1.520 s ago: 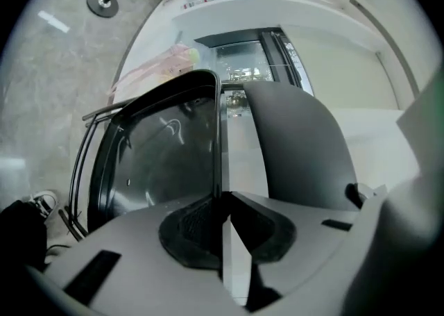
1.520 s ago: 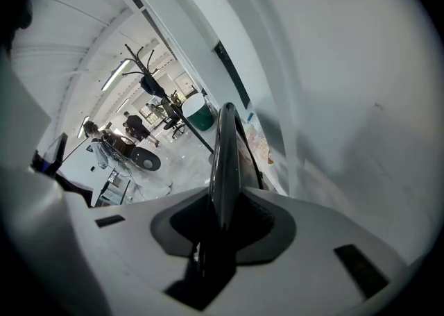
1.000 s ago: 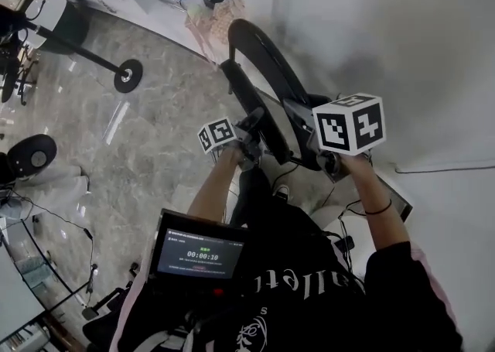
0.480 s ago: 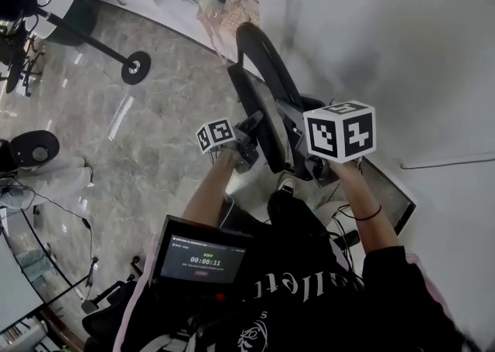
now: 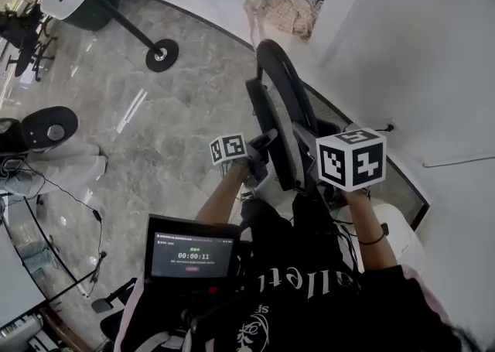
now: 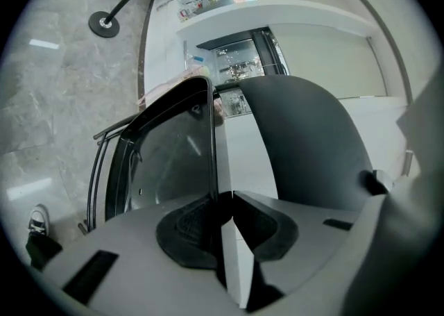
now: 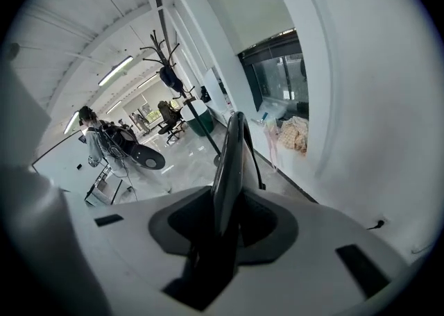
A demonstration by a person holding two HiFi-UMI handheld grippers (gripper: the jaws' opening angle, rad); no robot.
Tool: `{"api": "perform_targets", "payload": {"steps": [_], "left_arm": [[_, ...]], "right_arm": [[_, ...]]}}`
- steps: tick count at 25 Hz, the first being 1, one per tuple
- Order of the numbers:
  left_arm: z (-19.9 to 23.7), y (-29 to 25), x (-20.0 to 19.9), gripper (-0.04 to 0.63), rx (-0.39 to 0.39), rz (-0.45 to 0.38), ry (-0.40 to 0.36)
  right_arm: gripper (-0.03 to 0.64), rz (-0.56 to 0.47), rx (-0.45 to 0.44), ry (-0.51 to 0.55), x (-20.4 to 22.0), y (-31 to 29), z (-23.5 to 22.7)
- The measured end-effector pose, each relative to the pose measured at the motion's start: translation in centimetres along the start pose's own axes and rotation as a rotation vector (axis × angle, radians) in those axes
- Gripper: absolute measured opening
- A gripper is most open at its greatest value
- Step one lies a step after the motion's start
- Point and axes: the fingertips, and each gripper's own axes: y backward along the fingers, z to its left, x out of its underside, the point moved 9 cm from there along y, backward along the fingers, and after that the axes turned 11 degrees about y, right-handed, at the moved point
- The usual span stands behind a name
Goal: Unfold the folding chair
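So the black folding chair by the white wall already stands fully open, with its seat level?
Not open. The black folding chair by the white wall is still nearly flat, with its panels upright and close together. The head view shows this.

The right gripper (image 7: 225,228) fills the lower frame. Its jaws are opening, with the black folding chair (image 7: 230,155) between them, folded flat, edge-on and rising to the centre. A white wall (image 7: 361,85) takes the right side. A coat rack (image 7: 166,64) stands at upper left, and a person (image 7: 104,144) stands at left on the glossy floor (image 7: 187,169).
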Motion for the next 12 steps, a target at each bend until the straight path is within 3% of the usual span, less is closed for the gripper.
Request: {"api": "perform_targets", "payload": {"steps": [7,12], "left_arm": [[4.3,12.4,-3.4,0.072,-0.034,0.001,-0.017],[6.4,19.8,-5.4,0.074,-0.027,-0.025,-0.039]], "right_arm": [[0.114,0.023,-0.016,-0.039,0.7,-5.4,11.4],[0.114,0.023,-0.089,-0.062,0.4,-8.3,17.2]]}}
